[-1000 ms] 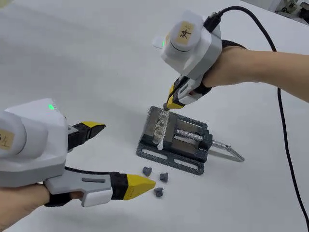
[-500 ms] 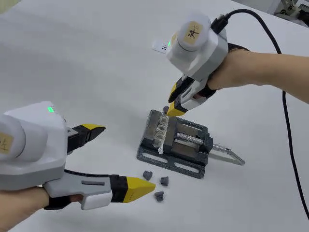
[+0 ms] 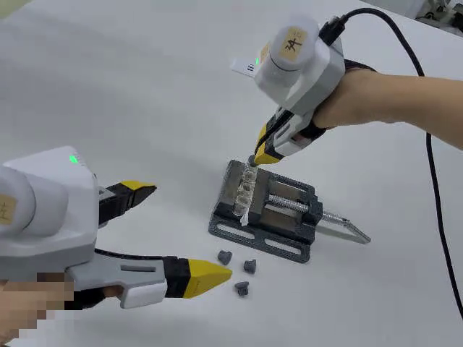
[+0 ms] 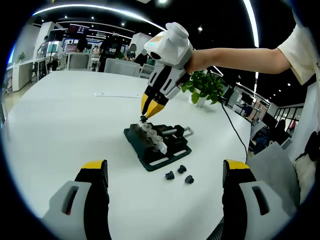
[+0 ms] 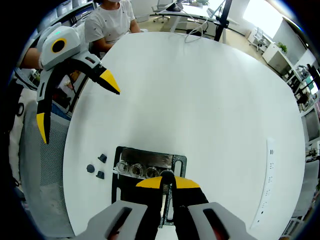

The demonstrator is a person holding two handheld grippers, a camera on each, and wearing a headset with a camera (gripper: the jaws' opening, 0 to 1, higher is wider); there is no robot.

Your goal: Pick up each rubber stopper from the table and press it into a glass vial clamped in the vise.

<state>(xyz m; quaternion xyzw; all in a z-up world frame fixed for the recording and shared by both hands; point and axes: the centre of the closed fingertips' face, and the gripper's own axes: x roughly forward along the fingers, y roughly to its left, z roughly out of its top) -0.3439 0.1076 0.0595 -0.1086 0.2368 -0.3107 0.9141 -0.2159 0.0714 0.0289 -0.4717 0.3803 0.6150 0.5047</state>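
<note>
Now we note, nearest us, the left gripper (image 3: 191,231) wide open and empty, three loose stoppers (image 3: 249,266) just right of its tips. Beyond, in the vise (image 3: 268,247), the vials (image 3: 242,196) stand upright; the right gripper (image 3: 256,160), pinched on a stopper (image 5: 166,175), sits directly over the farthest vial (image 3: 250,174)

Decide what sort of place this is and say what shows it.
Probably an open-plan office or lab: a big white table carrying a small vise, other people in the background, and a potted plant.
</note>
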